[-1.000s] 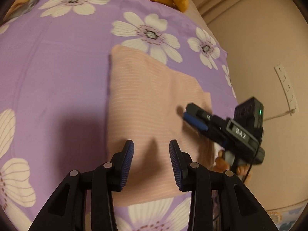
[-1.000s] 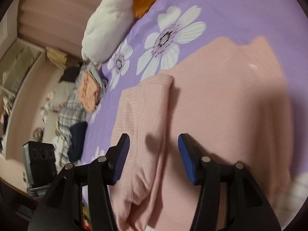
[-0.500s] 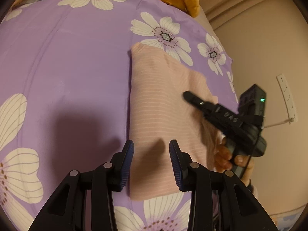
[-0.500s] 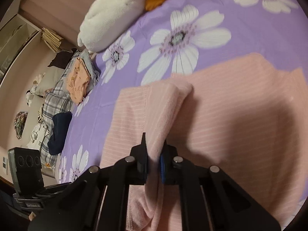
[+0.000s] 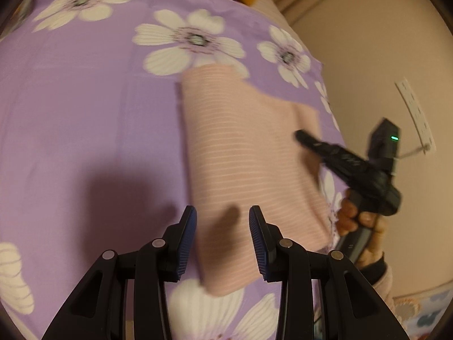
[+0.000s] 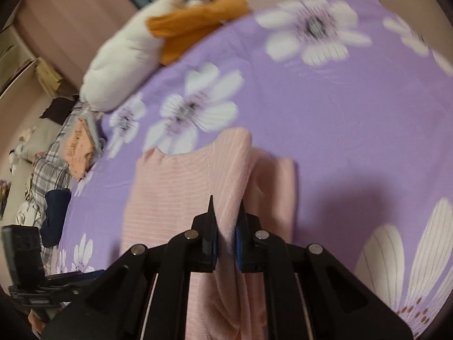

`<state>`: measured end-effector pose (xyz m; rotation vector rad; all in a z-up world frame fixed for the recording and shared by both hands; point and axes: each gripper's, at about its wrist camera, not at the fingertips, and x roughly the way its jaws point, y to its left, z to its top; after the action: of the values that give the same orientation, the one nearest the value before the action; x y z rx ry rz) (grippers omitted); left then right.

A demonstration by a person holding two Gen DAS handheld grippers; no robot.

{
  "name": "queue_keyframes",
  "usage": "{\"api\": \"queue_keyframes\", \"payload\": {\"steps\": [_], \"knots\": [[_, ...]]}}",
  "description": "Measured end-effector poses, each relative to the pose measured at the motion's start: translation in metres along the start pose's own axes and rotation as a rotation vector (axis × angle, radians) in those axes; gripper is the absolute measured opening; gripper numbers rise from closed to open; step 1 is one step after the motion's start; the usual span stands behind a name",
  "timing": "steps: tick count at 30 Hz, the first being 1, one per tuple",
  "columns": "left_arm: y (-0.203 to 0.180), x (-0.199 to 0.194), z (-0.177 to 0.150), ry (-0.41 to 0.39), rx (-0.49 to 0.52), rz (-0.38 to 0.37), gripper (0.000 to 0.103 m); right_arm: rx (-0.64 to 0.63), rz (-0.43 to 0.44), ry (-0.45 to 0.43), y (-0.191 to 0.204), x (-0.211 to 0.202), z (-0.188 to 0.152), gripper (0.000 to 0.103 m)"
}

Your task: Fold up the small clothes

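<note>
One pink garment [image 6: 181, 198] lies on the bed [image 6: 339, 119], and your two grippers now differ: the right gripper [image 6: 225, 238] has just closed on its folded edge and lifted it toward the next fold, while the left gripper [image 5: 222, 243] hangs apart, empty, above its near end.

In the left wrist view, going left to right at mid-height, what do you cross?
Purple floral bedspread → pink striped garment → right gripper, shut → beige wall → white power strip.
</note>
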<state>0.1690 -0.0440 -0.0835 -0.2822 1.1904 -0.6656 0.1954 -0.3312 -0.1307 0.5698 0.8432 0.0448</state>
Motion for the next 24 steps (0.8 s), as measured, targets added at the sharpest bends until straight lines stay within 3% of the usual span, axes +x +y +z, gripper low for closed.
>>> {"api": "queue_keyframes", "payload": {"steps": [5,8,11,15,18,20,21,24], "knots": [[-0.028,0.025,0.005,0.024,0.096,0.023,0.036,0.083,0.001,-0.007,-0.02,0.005,-0.002,0.02],[-0.034,0.034,0.005,0.029,0.129,0.043,0.036,0.014,-0.101,-0.085,-0.011,-0.009,0.002,0.021],[-0.032,0.04,0.003,0.041,0.147,0.06,0.036,-0.055,-0.053,-0.131,-0.001,-0.022,0.009,0.021],[-0.029,0.049,0.002,0.057,0.144,0.072,0.036,-0.11,-0.062,-0.072,0.002,-0.005,0.015,0.02],[-0.031,0.05,0.002,0.059,0.156,0.075,0.036,-0.076,-0.174,0.007,-0.016,0.022,0.02,0.019],[-0.032,0.05,0.002,0.061,0.158,0.075,0.036,-0.053,-0.176,0.007,-0.025,0.026,0.021,0.019],[-0.031,0.049,0.002,0.06,0.158,0.074,0.036,-0.041,-0.189,-0.008,-0.027,0.023,0.023,0.025],[-0.029,0.049,0.0,0.061,0.147,0.07,0.036,-0.008,-0.219,-0.06,-0.031,0.001,0.022,0.025]]}}
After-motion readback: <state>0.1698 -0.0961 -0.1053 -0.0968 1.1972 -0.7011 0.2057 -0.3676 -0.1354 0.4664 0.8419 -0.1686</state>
